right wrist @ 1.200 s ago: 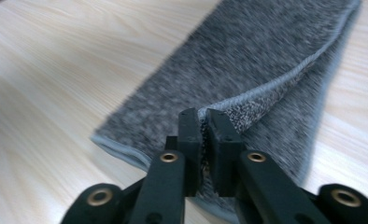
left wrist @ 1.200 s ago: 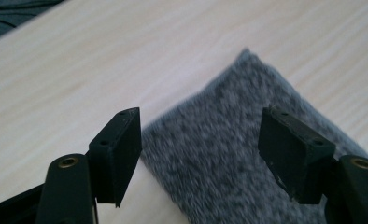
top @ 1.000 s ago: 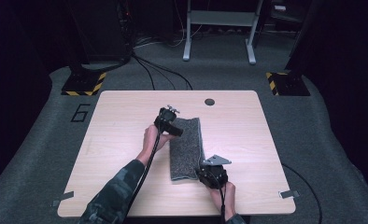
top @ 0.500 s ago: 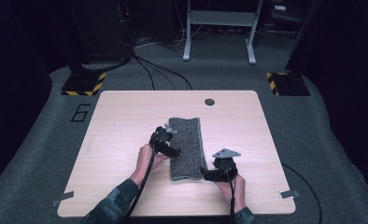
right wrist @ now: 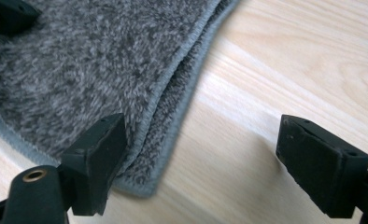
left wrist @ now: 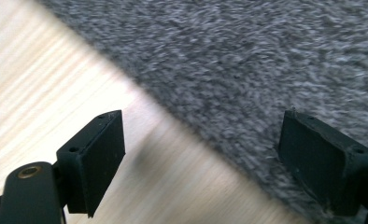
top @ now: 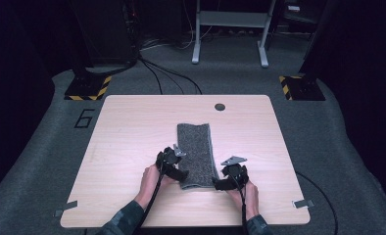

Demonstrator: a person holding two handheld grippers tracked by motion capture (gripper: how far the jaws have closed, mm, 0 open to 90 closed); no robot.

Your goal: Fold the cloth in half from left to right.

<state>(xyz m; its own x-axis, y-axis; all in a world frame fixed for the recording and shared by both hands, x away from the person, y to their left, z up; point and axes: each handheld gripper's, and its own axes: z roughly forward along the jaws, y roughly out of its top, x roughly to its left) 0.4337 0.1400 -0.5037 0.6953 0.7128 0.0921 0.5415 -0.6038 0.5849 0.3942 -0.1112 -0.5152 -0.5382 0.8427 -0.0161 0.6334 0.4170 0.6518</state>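
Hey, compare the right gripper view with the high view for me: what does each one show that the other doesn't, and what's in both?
Right gripper view alone: the folded grey towel in two layers with a stitched hem, and the right tongs with jaws spread apart, the towel's corner between them, pads not pressing it.

High view alone: the whole wooden table, a dark round hole near its far edge, the grey floor with a painted 6, both hands, and the left tongs at the towel's near left corner.

Both: towel, tabletop, right tongs.
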